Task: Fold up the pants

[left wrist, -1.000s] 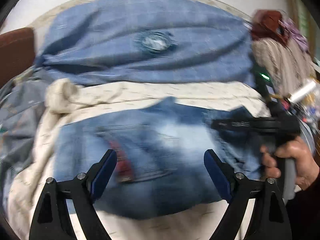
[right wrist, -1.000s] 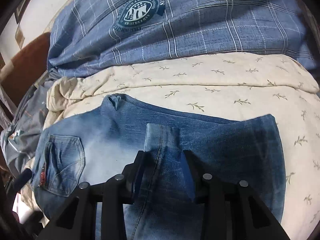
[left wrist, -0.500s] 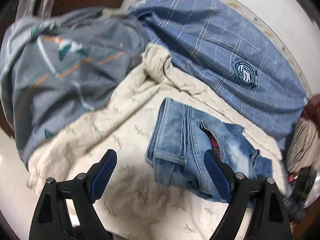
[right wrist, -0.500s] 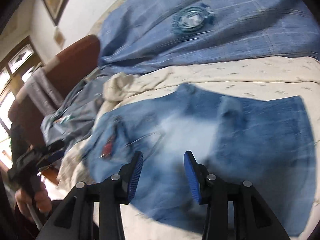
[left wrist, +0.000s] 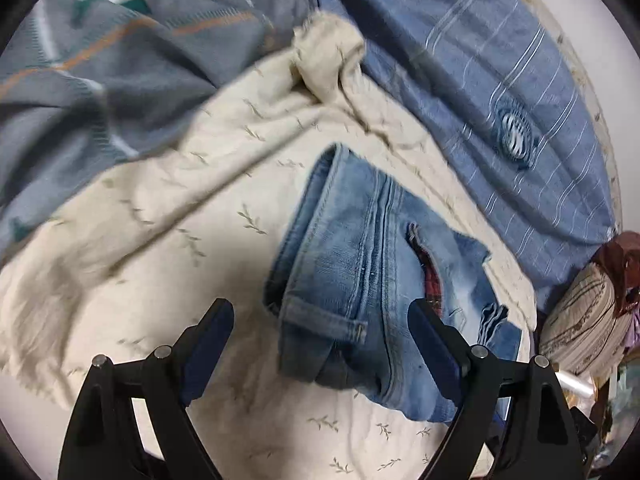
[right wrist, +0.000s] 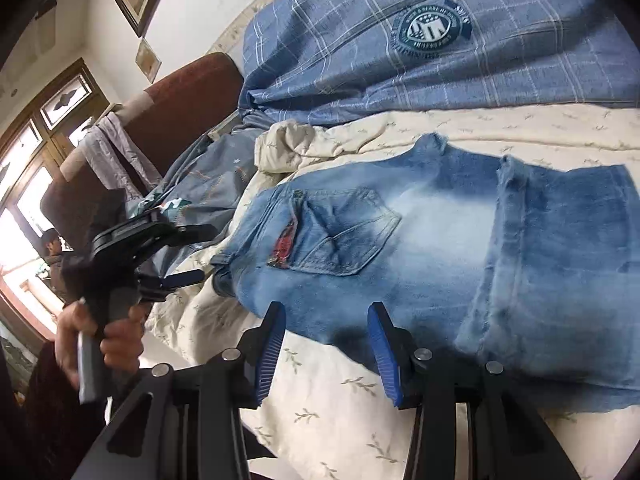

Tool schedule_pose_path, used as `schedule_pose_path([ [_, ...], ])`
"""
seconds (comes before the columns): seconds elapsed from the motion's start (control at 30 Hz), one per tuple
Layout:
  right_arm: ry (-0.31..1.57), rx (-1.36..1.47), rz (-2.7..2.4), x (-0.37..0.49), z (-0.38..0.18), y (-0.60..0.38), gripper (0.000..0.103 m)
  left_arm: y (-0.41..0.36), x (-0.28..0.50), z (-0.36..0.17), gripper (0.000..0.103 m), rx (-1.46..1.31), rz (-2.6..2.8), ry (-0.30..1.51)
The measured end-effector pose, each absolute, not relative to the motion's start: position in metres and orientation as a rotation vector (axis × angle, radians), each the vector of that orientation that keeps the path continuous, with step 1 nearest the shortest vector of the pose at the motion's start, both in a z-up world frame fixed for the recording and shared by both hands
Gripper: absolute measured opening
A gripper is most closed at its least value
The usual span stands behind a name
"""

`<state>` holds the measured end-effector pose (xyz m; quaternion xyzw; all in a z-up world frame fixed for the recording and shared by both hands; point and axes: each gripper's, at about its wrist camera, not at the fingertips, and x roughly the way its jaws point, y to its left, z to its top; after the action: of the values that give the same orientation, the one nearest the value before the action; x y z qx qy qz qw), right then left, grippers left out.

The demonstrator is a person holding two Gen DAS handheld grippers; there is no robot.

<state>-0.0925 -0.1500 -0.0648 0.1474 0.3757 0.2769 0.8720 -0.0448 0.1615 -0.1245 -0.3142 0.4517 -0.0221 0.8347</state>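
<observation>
The folded blue denim pants (right wrist: pixel 420 240) lie flat on the cream leaf-print sheet (right wrist: pixel 340 396), back pocket up, a hem folded over on the right. In the left wrist view the pants (left wrist: pixel 360 272) show waistband end first. My left gripper (left wrist: pixel 320 340) is open and empty, hovering over the waistband end; it also shows in the right wrist view (right wrist: pixel 176 256), held by a hand at the pants' left end. My right gripper (right wrist: pixel 326 344) is open and empty, just above the pants' near edge.
A blue plaid quilt with a round crest (right wrist: pixel 432 32) lies behind the pants. A grey patterned blanket (left wrist: pixel 100 60) is bunched at the left. A brown headboard (right wrist: pixel 180 100) and window stand at the far left. A clothes pile (left wrist: pixel 588 312) sits at the right.
My right gripper has let go of the folded hem, opened and pulled back to the near edge. My left gripper has swung round to the waistband end of the pants.
</observation>
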Motion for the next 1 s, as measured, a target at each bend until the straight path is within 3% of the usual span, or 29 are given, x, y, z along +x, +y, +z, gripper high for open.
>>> schedule_pose_path([
  [0.17,0.799,0.359,0.536,-0.085,-0.067,-0.169,0.046,0.150,-0.024,-0.145,0.090,-0.663,-0.097,1.033],
  [0.33,0.812,0.353,0.512,-0.082,-0.069,-0.175,0.046,0.144,-0.024,-0.139,0.091,-0.638,-0.119,0.982],
  [0.37,0.817,0.350,0.506,-0.081,-0.070,-0.174,0.046,0.141,-0.024,-0.136,0.088,-0.617,-0.123,0.970],
  [0.43,0.823,0.351,0.500,-0.080,-0.071,-0.174,0.046,0.131,-0.024,-0.129,0.063,-0.520,-0.113,0.966],
  [0.63,0.835,0.338,0.496,-0.079,-0.073,-0.168,0.046,0.134,-0.027,-0.125,0.044,-0.497,-0.099,0.946],
  [0.83,0.836,0.332,0.491,-0.079,-0.074,-0.166,0.046,0.130,-0.029,-0.110,0.045,-0.496,-0.129,0.897],
  [0.87,0.836,0.333,0.490,-0.079,-0.074,-0.166,0.046,0.129,-0.029,-0.108,0.049,-0.488,-0.121,0.891],
  [0.93,0.835,0.331,0.487,-0.079,-0.074,-0.166,0.046,0.129,-0.024,-0.111,0.068,-0.484,-0.101,0.909],
  [1.0,0.838,0.328,0.487,-0.079,-0.075,-0.165,0.046,0.131,-0.020,-0.120,0.069,-0.490,-0.077,0.942],
])
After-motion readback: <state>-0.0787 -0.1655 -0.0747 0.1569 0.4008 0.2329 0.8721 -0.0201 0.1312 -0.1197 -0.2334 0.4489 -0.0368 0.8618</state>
